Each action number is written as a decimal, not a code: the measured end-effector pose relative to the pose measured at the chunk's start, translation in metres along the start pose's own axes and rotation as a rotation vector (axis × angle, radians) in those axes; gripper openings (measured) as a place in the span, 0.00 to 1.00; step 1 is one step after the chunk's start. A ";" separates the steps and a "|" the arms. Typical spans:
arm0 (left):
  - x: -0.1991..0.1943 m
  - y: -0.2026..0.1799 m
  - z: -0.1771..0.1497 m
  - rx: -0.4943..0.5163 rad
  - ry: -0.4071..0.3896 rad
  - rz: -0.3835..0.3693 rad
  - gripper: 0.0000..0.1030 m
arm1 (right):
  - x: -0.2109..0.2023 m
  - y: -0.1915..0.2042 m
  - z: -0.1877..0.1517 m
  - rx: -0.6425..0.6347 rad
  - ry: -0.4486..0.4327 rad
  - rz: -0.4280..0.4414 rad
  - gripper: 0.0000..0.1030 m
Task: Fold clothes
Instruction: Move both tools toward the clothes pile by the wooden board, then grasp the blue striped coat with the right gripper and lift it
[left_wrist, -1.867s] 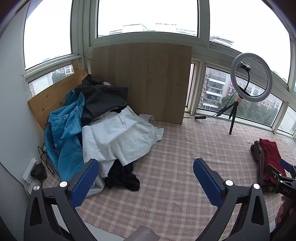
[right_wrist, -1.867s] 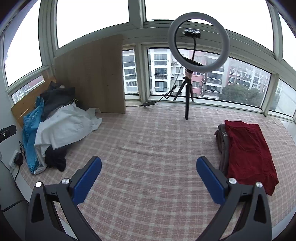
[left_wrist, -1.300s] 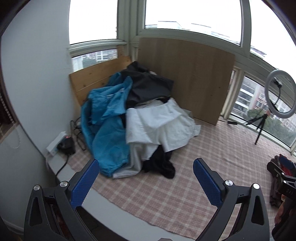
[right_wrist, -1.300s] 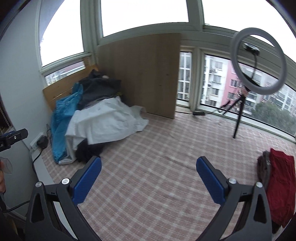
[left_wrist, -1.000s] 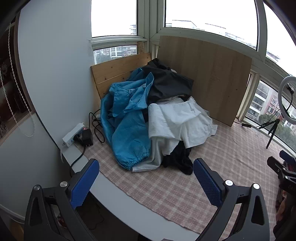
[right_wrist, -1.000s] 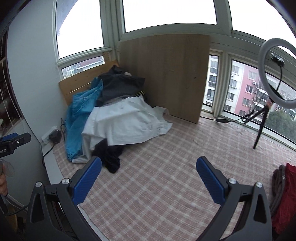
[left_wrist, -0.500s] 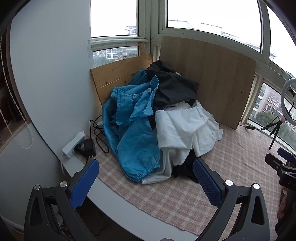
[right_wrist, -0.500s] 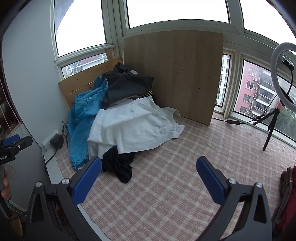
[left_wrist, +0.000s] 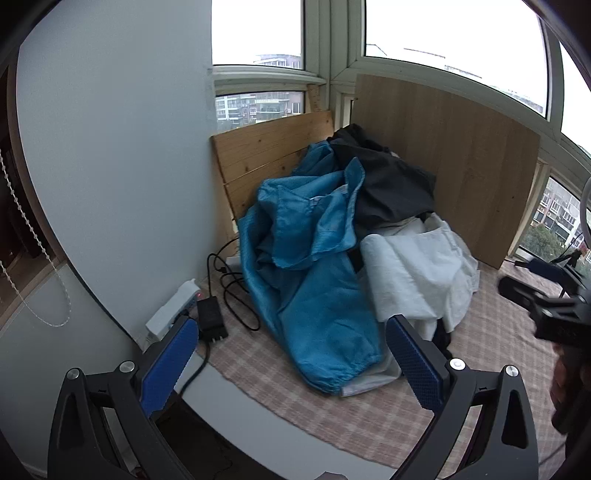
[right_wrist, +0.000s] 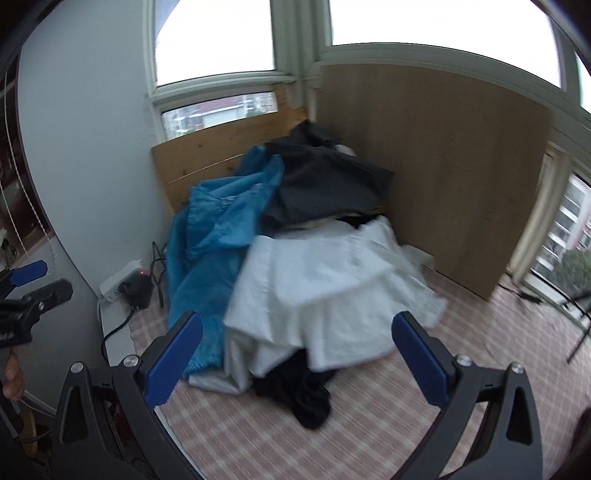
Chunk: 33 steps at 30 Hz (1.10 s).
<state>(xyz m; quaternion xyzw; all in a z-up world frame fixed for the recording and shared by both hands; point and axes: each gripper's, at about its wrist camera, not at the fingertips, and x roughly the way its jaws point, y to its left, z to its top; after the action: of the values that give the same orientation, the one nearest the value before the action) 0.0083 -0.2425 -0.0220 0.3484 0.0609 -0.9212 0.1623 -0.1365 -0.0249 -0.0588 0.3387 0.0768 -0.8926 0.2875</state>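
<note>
Left gripper (left_wrist: 291, 363) wide open, empty, above blue garment (left_wrist: 314, 288). Right gripper (right_wrist: 297, 356) wide open, empty, facing white garment (right_wrist: 325, 291). Clothes pile in corner against wooden board (right_wrist: 443, 166); bare checkered mat (right_wrist: 369, 424) in front.

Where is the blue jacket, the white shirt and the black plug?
blue jacket (left_wrist: 317, 295), left wrist view, on its broad front panel.
white shirt (right_wrist: 332, 280), right wrist view, on the flat top layer.
black plug (left_wrist: 210, 319), left wrist view, on the top of its body.
</note>
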 end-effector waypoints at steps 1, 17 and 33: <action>0.003 0.007 0.001 -0.002 0.006 0.003 0.99 | 0.016 0.009 0.006 -0.012 0.014 0.011 1.00; 0.022 0.102 0.002 -0.103 0.061 0.040 0.99 | 0.259 0.124 0.083 -0.192 0.247 0.049 1.00; 0.034 0.149 -0.005 -0.172 0.094 0.060 0.99 | 0.282 0.131 0.100 -0.104 0.288 0.205 0.09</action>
<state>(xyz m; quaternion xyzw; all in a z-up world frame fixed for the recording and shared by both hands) 0.0377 -0.3899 -0.0480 0.3776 0.1367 -0.8900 0.2159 -0.2897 -0.2960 -0.1582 0.4538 0.1284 -0.7958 0.3800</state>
